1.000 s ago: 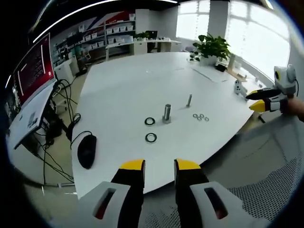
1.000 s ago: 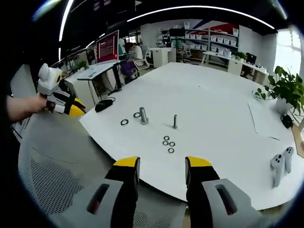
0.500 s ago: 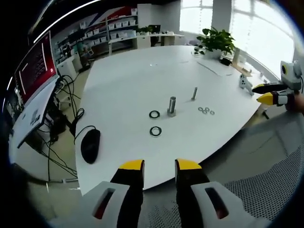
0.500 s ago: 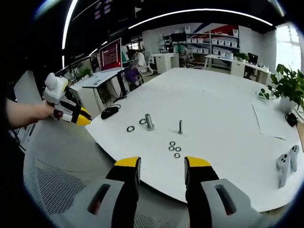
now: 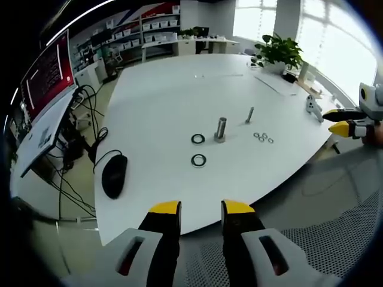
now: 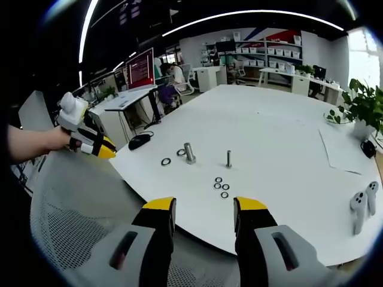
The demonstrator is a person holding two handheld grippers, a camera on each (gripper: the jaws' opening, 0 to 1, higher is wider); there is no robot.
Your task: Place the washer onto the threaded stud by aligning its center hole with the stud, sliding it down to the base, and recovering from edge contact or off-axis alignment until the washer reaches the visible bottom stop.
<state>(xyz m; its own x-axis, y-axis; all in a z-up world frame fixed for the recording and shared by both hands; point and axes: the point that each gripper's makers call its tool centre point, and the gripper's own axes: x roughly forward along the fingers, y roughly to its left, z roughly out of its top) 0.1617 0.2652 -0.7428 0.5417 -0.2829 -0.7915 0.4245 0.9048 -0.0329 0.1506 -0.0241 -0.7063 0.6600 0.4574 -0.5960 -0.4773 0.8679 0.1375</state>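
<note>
— Left gripper view: where did the washers lie from the left gripper [image 5: 200, 209]?

— Straight ahead and well apart. Two large washers [image 5: 198, 159] lay flat on the white table [image 5: 155, 101] beyond its yellow tips, one nearer, one farther and just beside the thick stud [image 5: 221, 129]. The stud stood upright, a little to the right of the gripper's line. A thinner stud [image 5: 249, 115] stood farther right, with a cluster of small washers [image 5: 263, 137] near it. A computer mouse [image 5: 114, 175] sat off to the left.

— And the jaws?

— Apart and empty, both. The right gripper [image 6: 203, 210] also stood with its jaws apart, holding nothing, short of the table edge.

— From the right gripper's side?

— The small washers [image 6: 220, 186] lay almost dead ahead of it; the thin stud [image 6: 228, 158] stood upright just past them, and the thick stud [image 6: 190, 152] with the large washers [image 6: 166, 161] sat ahead and to the left. The left gripper [image 6: 90, 143] hung far left, off the table.

— Which was nearer?

— Likely the left for the large washers, the right for the small ones. No washer was on a stud yet.
</note>
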